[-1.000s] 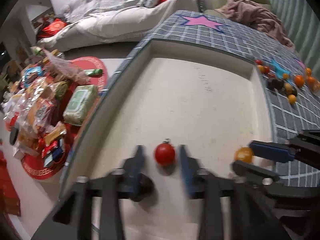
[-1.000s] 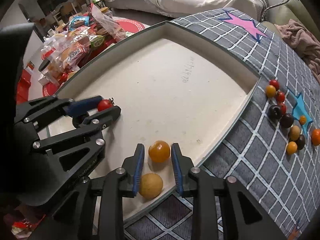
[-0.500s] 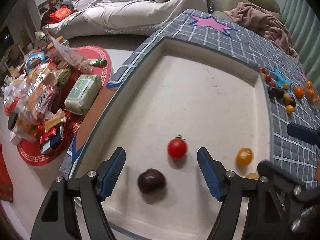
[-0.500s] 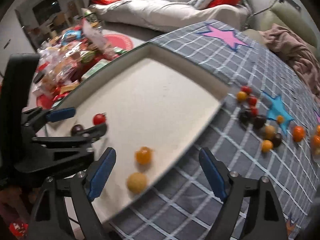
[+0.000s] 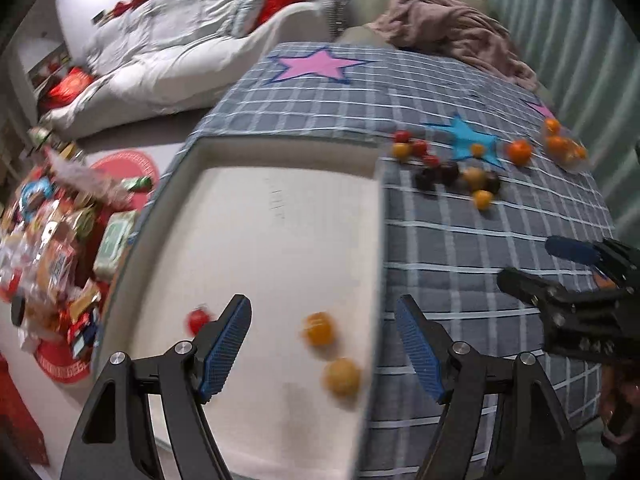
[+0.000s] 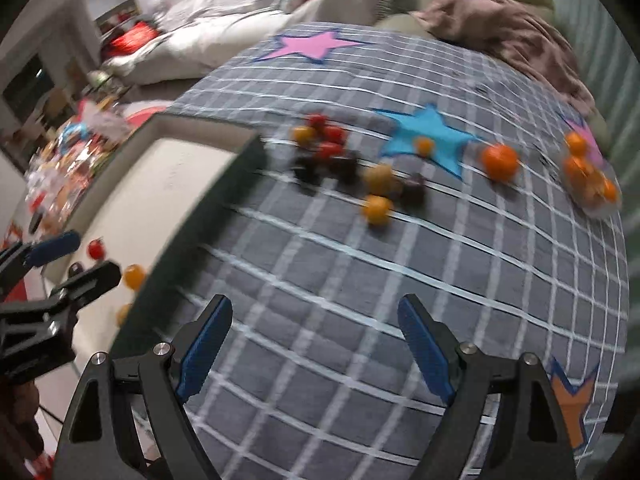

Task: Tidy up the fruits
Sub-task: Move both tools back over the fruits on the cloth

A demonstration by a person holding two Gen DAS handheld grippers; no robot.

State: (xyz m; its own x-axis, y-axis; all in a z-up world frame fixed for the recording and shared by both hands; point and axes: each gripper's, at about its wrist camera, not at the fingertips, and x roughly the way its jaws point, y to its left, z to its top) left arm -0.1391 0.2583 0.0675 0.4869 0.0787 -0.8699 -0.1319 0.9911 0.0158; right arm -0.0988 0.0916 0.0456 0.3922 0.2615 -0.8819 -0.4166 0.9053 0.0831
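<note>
A cream tray [image 5: 280, 216] lies on the grey checked cloth. In it lie a red cherry tomato [image 5: 197, 321], an orange tomato [image 5: 318, 329] and a yellow fruit [image 5: 342, 376]. My left gripper [image 5: 323, 354] is open and empty above the tray's near right part. My right gripper [image 6: 314, 342] is open and empty over bare cloth, right of the tray [image 6: 176, 184]. A loose cluster of red, dark, yellow and orange fruits [image 6: 348, 168] lies on the cloth beyond it; it also shows in the left wrist view [image 5: 452, 168]. A dark fruit [image 6: 75, 268] in the tray shows in the right wrist view.
An orange [image 6: 500, 162] and a clear bag of oranges [image 6: 592, 180] lie at the far right of the cloth. A brown blanket [image 5: 452, 36] lies at the far edge. Snack packets [image 5: 52, 248] clutter the floor to the left. A white sofa [image 5: 180, 40] stands behind.
Both grippers have swung right and lifted back from the tray. The right gripper now faces the cloth and the loose fruit cluster. The fruits in the tray stay where they were released.
</note>
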